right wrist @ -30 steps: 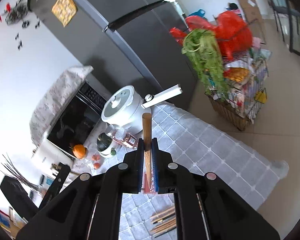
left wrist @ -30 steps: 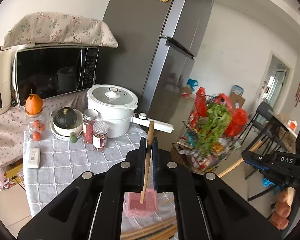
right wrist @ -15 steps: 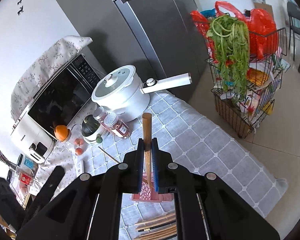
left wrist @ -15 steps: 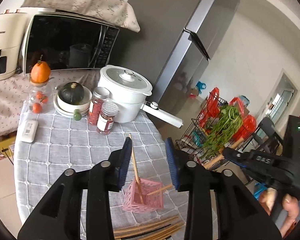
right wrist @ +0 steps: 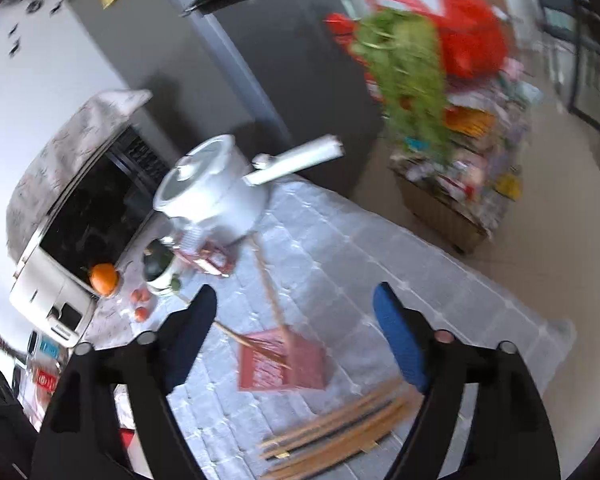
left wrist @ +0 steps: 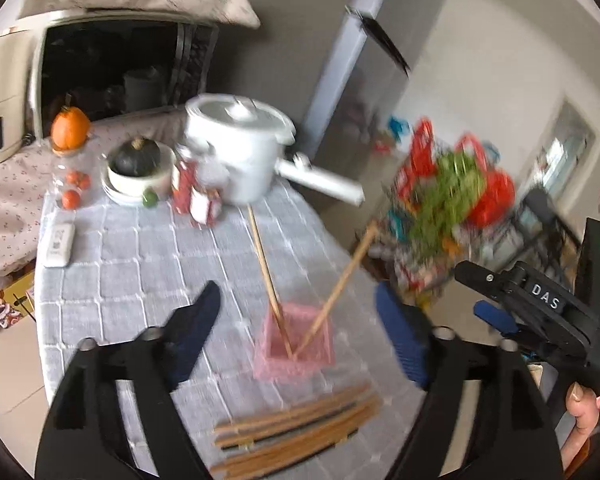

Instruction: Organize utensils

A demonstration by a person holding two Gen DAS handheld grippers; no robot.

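Left wrist: two chopsticks [left wrist: 266,268] in basket [left wrist: 296,350].

Both views were pretty smeared with motion blur. The vegetable rack [left wrist: 452,196] at the right of the left wrist view was basically a red and green streak, and the white pot [right wrist: 216,192] in the right wrist view looked soft too. Light was plain, even daylight, brightest around the doorway [left wrist: 568,148] at the far right, with no hard shadows on the counter [left wrist: 140,264]. The fisheye bent the fridge [right wrist: 260,60] and left black corners.
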